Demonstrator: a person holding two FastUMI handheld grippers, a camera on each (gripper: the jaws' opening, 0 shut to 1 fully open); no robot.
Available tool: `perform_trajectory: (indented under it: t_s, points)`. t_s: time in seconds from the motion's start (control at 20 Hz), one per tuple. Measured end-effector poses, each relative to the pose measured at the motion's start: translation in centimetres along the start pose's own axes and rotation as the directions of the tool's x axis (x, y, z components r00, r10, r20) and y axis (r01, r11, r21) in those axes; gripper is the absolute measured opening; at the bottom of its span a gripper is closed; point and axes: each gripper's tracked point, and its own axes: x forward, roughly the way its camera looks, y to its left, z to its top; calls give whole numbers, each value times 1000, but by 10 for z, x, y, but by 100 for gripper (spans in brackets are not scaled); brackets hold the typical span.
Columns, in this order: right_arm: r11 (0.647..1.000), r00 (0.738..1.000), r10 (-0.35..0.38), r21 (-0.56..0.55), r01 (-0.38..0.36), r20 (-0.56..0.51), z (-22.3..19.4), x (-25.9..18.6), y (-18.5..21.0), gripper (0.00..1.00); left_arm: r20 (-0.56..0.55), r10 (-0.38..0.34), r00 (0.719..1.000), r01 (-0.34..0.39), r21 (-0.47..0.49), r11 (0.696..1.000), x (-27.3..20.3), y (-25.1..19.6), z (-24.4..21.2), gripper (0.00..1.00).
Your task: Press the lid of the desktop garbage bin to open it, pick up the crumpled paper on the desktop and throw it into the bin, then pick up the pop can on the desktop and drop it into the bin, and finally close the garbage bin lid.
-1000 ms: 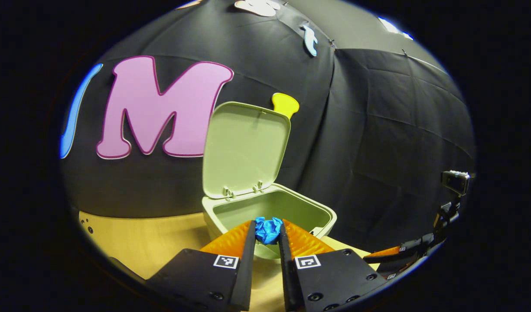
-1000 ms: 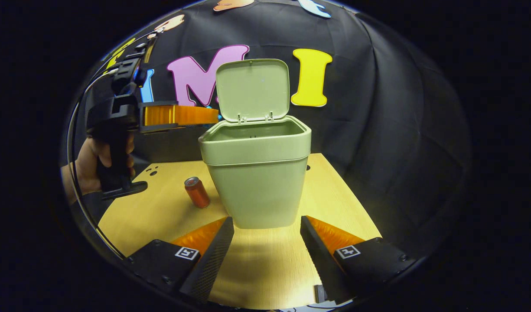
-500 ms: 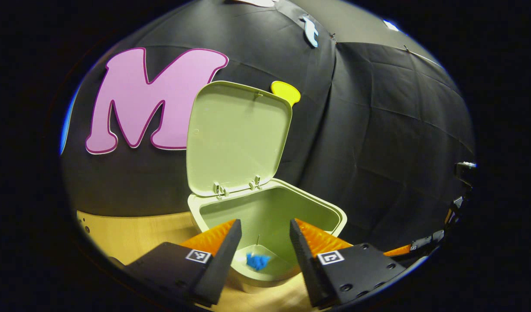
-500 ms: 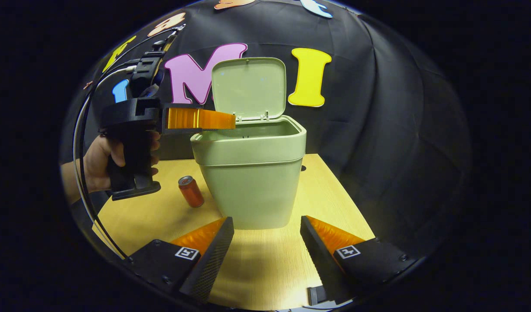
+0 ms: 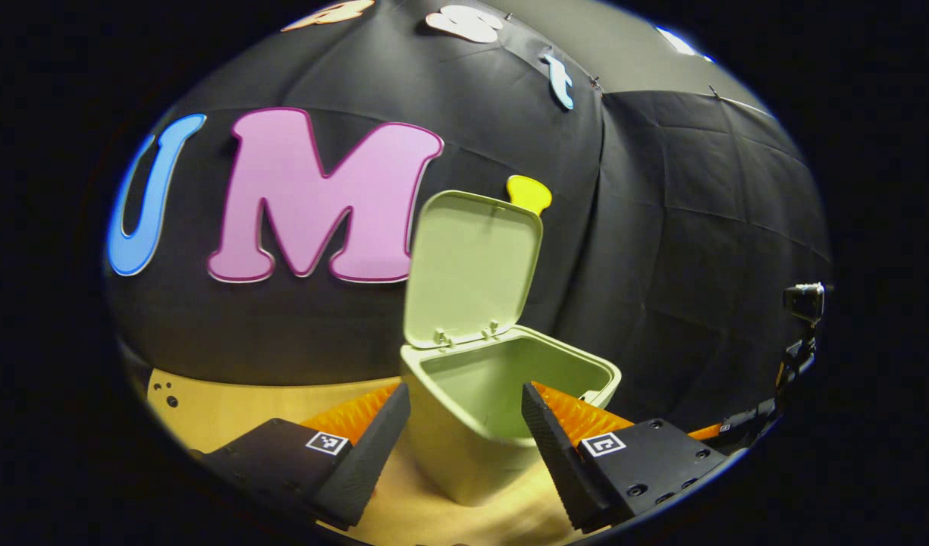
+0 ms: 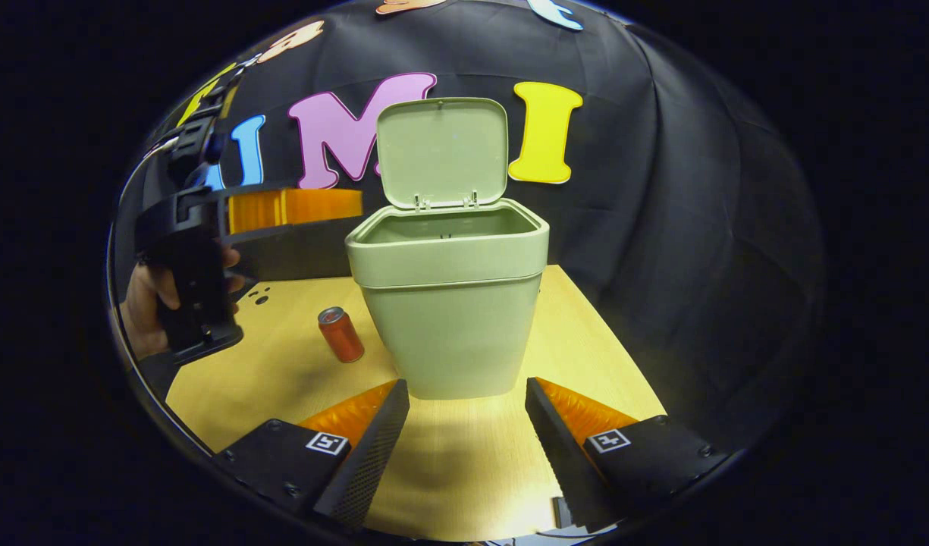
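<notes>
My left claw (image 5: 464, 432) is spread wide with nothing between its fingers, held beside the rim of the bin (image 6: 449, 303); my right claw (image 6: 464, 432) is likewise spread and bare, low over the table (image 6: 449, 462) in front of the bin. The bin is smooth pale green plastic, squarish and tapering downward, its long axis upright, its lid (image 6: 443, 152) hinged at the back and standing up. The can (image 6: 341, 334), a small red cylinder, stands upright just left of the bin in the right gripper view. The table is light wood grain.
</notes>
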Motion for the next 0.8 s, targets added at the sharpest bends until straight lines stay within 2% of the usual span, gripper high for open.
perform_trajectory:
  t_s: [0.35, 0.6, 0.8]
  points:
    - [1000, 1000, 9, 23, -8, -30, -13, -12, 40, 99, -61, 180, 982, -182, -43, 982, -112, 84, -51, 96]
    - [999, 999, 39, -27, -40, -31, -24, -22, 82, 98, -116, 286, 951, -301, -138, 944, -198, 120, -98, 96]
    - [996, 998, 67, -56, -67, -11, -20, -24, 112, 98, -148, 373, 916, -391, -122, 912, -257, 148, -129, 96]
